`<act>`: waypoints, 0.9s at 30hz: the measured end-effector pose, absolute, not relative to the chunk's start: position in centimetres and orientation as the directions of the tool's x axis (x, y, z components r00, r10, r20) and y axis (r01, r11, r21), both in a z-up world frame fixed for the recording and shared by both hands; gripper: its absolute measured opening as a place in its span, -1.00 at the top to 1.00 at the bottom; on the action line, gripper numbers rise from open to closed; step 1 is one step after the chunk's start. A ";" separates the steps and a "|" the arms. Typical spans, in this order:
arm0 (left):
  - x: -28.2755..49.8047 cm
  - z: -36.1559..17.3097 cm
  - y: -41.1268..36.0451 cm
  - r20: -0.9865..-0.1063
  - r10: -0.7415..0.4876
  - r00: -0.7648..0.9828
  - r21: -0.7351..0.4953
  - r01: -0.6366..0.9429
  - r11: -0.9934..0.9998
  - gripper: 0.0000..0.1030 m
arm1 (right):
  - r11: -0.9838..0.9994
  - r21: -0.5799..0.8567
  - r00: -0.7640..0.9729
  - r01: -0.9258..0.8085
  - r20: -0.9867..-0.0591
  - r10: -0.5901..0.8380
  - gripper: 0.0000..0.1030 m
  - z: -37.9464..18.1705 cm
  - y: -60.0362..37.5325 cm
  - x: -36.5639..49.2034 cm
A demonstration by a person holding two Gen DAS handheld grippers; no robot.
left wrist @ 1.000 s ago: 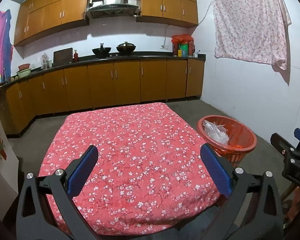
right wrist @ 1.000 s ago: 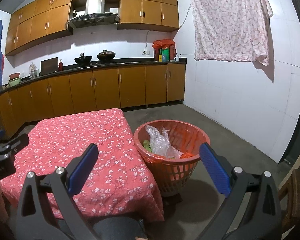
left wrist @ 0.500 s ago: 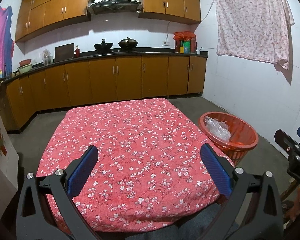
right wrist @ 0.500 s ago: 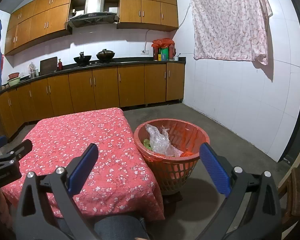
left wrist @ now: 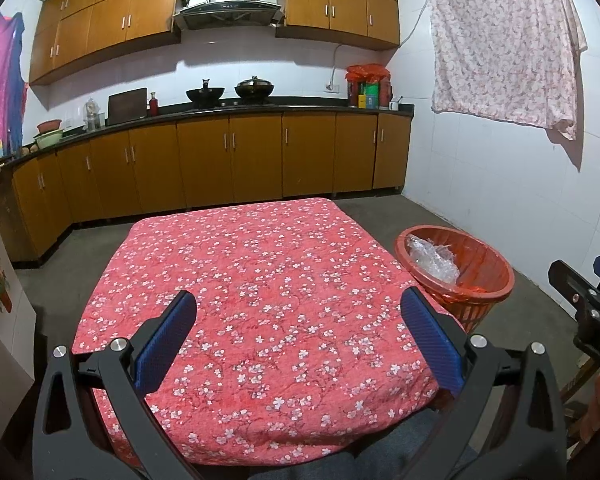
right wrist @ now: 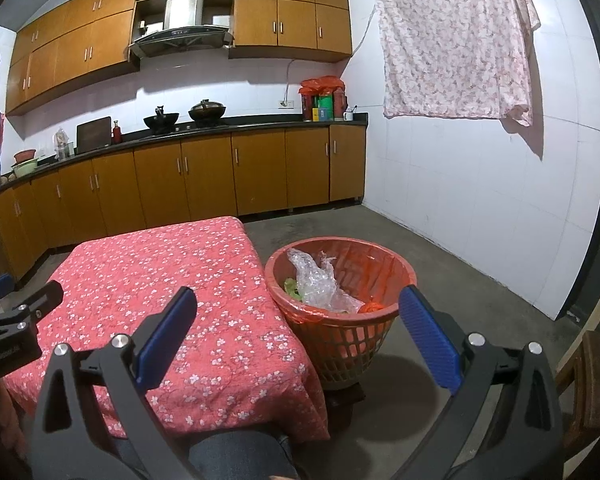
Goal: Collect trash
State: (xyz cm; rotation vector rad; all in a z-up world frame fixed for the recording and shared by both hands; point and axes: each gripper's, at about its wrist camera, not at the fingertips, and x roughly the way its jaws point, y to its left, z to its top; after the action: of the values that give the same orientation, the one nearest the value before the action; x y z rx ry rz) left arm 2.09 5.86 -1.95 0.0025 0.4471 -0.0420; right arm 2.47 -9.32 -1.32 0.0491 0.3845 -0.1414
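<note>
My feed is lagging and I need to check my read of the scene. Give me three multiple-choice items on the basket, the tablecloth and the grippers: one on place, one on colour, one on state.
1. Where does the orange plastic slatted basket stand?
A. on the table
B. on the floor beside the table's right edge
C. on the black kitchen counter

2. What colour is the flowered tablecloth?
A. red with white blossoms
B. plain blue
C. green checked

3. What state are the left gripper and right gripper in?
A. both shut on trash
B. one open, one shut
C. both open, holding nothing

Answers: 1 B, since its base sits on the grey floor next to the cloth's hanging edge. 2 A, as both views show. 3 C, because the blue pads stand wide apart with nothing between them.
</note>
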 end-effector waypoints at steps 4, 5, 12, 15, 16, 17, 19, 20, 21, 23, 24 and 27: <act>2.1 -1.8 5.8 -0.432 -0.044 0.901 -0.010 0.044 0.999 -0.96 | 0.989 0.021 0.918 0.146 -0.376 -0.127 -0.92 -1.4 -9.3 2.4; 2.1 -1.8 5.8 -0.432 -0.044 0.901 -0.010 0.044 0.999 -0.96 | 0.989 0.021 0.918 0.146 -0.376 -0.127 -0.92 -1.3 -9.4 2.4; 2.1 -1.8 5.8 -0.433 -0.046 0.900 -0.013 0.045 0.999 -0.96 | 0.989 0.022 0.917 0.148 -0.376 -0.129 -0.92 -1.3 -9.4 2.3; 2.1 -1.8 5.7 -0.431 -0.046 0.901 -0.011 0.045 0.999 -0.96 | 0.989 0.021 0.917 0.147 -0.376 -0.128 -0.92 -1.3 -9.4 2.4; 2.1 -1.8 5.7 -0.431 -0.046 0.901 -0.011 0.046 0.999 -0.96 | 0.989 0.022 0.917 0.147 -0.377 -0.128 -0.92 -1.3 -9.4 2.4; 2.1 -1.8 5.7 -0.431 -0.046 0.901 -0.011 0.046 0.999 -0.96 | 0.989 0.022 0.918 0.147 -0.377 -0.128 -0.92 -1.3 -9.4 2.3; 2.0 -1.8 5.6 -0.430 -0.047 0.901 -0.011 0.047 0.999 -0.96 | 0.989 0.021 0.917 0.147 -0.377 -0.128 -0.92 -1.3 -9.4 2.3; 2.0 -1.7 5.6 -0.430 -0.047 0.901 -0.011 0.046 0.999 -0.96 | 0.989 0.022 0.918 0.148 -0.376 -0.129 -0.92 -1.3 -9.4 2.4; 2.0 -1.8 5.6 -0.431 -0.046 0.901 -0.011 0.045 0.999 -0.96 | 0.989 0.022 0.917 0.148 -0.376 -0.129 -0.92 -1.3 -9.4 2.3; 2.0 -1.8 5.5 -0.431 -0.047 0.901 -0.012 0.047 0.999 -0.96 | 0.989 0.022 0.917 0.148 -0.377 -0.129 -0.92 -1.3 -9.4 2.4; 2.0 -1.8 5.5 -0.431 -0.047 0.901 -0.012 0.047 0.999 -0.96 | 0.989 0.022 0.917 0.148 -0.377 -0.129 -0.92 -1.3 -9.4 2.3; 2.0 -1.8 5.5 -0.430 -0.046 0.902 -0.011 0.046 0.999 -0.96 | 0.989 0.022 0.917 0.147 -0.377 -0.128 -0.92 -1.3 -9.4 2.4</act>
State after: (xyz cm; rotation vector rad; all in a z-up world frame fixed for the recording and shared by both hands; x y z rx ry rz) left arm 1.97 5.50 -1.79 -0.0011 0.4449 -0.0477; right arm 2.37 -9.40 -1.33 0.0500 0.3840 -0.1419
